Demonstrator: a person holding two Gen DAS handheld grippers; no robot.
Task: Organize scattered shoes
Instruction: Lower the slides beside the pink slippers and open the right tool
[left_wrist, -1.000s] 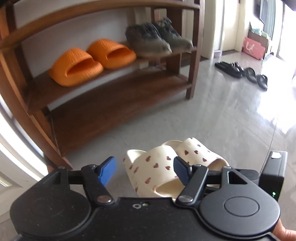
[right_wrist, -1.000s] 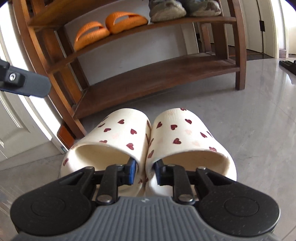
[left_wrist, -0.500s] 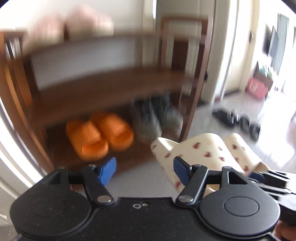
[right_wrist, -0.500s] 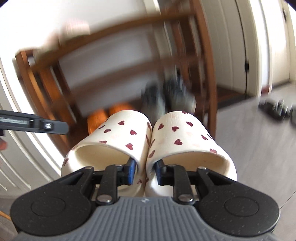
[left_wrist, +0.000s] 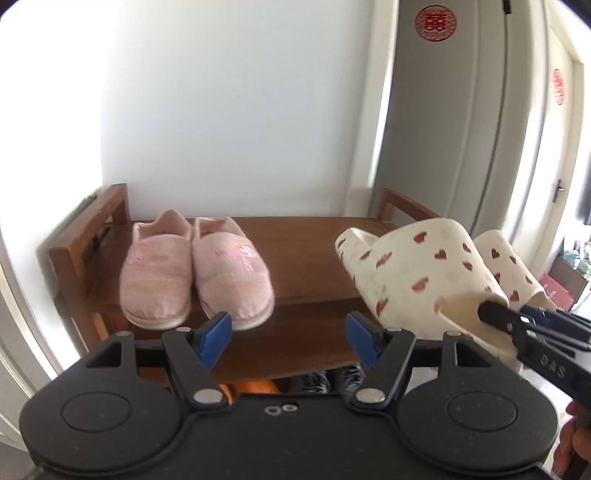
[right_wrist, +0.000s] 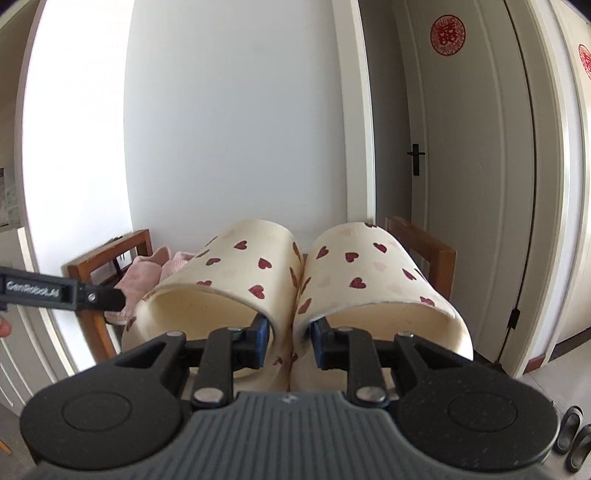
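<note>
1. heart slippers (right_wrist: 295, 280) are pinched by their inner walls in the right gripper (right_wrist: 286, 341), held over the right end of the top shelf (left_wrist: 303, 240); jaws are opening.
2. left gripper (left_wrist: 288, 332) is wide open, nothing held.
3. risk: pair is dropped early or knocked into the pink slippers (left_wrist: 192, 266) at left.
</note>
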